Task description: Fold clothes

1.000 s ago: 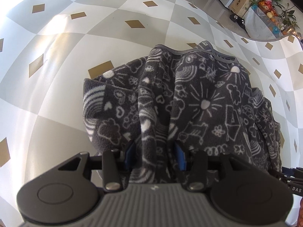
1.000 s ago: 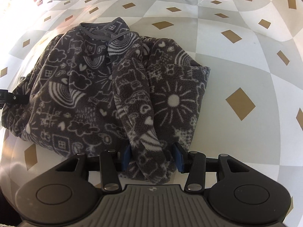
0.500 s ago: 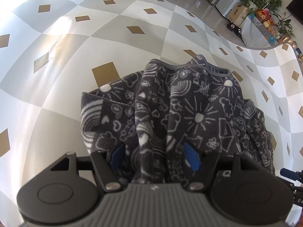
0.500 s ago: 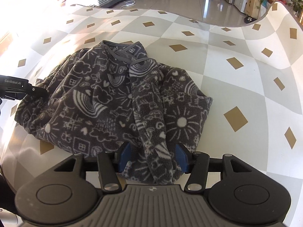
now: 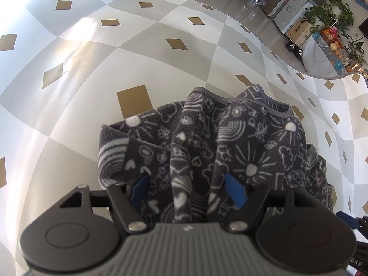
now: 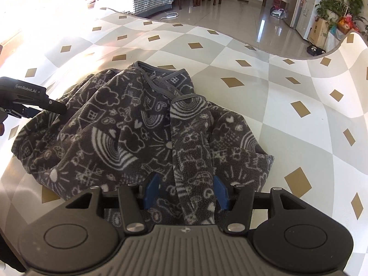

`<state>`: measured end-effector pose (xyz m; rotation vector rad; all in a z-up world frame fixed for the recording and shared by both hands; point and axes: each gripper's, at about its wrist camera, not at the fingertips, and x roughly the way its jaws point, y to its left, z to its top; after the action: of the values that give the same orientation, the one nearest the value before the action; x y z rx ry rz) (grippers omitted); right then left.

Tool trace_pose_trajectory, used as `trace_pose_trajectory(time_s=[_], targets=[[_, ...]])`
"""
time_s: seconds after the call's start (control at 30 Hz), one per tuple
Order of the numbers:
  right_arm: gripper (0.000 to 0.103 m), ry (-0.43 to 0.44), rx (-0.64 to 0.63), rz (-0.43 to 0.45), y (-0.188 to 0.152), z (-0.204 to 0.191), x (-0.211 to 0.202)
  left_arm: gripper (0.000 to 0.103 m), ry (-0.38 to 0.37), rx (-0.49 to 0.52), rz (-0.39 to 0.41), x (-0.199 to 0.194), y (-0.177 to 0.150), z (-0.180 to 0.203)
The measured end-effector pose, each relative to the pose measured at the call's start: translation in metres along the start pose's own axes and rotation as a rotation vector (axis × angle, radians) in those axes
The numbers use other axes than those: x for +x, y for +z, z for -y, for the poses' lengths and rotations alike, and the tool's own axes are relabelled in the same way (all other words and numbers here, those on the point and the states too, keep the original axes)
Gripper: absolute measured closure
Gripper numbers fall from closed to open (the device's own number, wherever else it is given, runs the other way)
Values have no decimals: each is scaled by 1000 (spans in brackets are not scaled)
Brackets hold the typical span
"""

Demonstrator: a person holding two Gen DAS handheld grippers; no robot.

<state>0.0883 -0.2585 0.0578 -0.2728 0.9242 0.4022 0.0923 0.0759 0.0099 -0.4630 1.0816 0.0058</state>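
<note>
A dark grey fleece garment (image 6: pixel 128 135) with white doodle print lies bunched in the middle of a checked floor mat (image 6: pixel 287 119), collar toward the mat's far edge. Both sleeves appear folded inward, so this looks like the release after a sleeve fold; next likely comes gripping the near hem. The left gripper (image 5: pixel 187 189) has just been opening, its jaws clear of the fabric ridge between them. The right gripper (image 6: pixel 185 192) likewise stands released around its sleeve.

The soft dark grey fleece garment (image 6: pixel 119 135) carries white doodles: suns, rainbows, clouds, hearts, houses; its neckline trim (image 6: pixel 161 69) is plain lighter grey. The flat mat (image 5: pixel 161 64) beneath is chequered white and pale grey, dotted with tan-gold diamonds
</note>
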Motion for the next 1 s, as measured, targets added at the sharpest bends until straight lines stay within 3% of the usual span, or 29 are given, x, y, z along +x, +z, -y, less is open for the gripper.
trace_pose_trajectory(time_s=[0.57, 0.73, 0.83, 1.0], targets=[[54, -85, -138, -12, 7, -20, 31, 28, -7, -12, -3, 16, 10, 5], [73, -101, -93, -21, 8, -13, 37, 28, 1, 12, -1, 20, 10, 10], [88, -123, -56, -20, 10, -7, 36, 37, 1, 14, 8, 20, 9, 10], [95, -173, 45, 8, 13, 14, 26, 62, 0, -9, 31, 17, 11, 4]])
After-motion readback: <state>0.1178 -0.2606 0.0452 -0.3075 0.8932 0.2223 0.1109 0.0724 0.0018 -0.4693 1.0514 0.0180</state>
